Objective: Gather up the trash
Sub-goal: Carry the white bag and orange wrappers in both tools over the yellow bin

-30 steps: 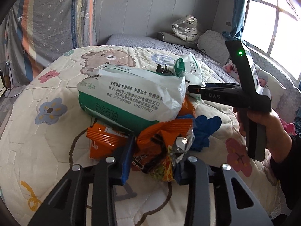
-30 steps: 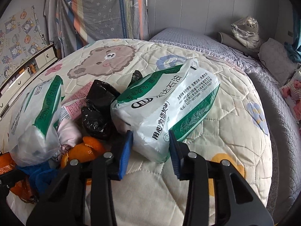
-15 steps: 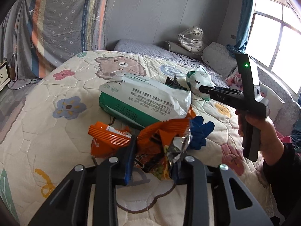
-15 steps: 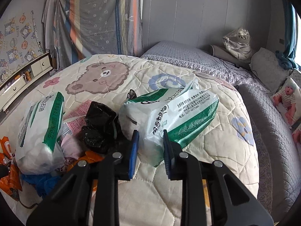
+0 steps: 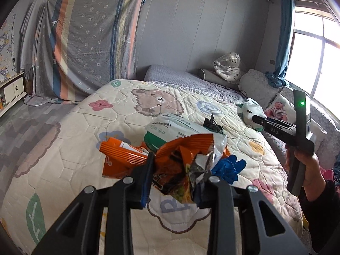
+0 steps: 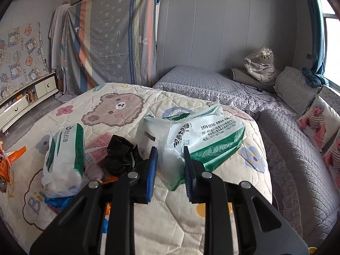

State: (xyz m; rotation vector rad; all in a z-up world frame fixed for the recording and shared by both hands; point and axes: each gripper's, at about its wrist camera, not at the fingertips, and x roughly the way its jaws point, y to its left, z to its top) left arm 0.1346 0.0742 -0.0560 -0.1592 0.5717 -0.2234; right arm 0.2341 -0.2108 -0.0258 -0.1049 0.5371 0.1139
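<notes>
The left hand-held gripper (image 5: 176, 176) is clamped on a crumpled orange wrapper (image 5: 182, 159), held above the bed (image 5: 70, 148). The right hand-held gripper (image 6: 170, 165) is clamped on a white-green bag (image 6: 197, 142), whose long axis runs toward 2 o'clock. The remaining pile (image 6: 121, 157) lies at 10 o'clock of the right one, nearer it. The bed edge falls away at 3 o'clock, and there is open quilt at 12.

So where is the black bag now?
In the right wrist view the black bag lies on the quilt, left of centre, between the two white-green bags: one on its left, the other held in the right claw.
</notes>
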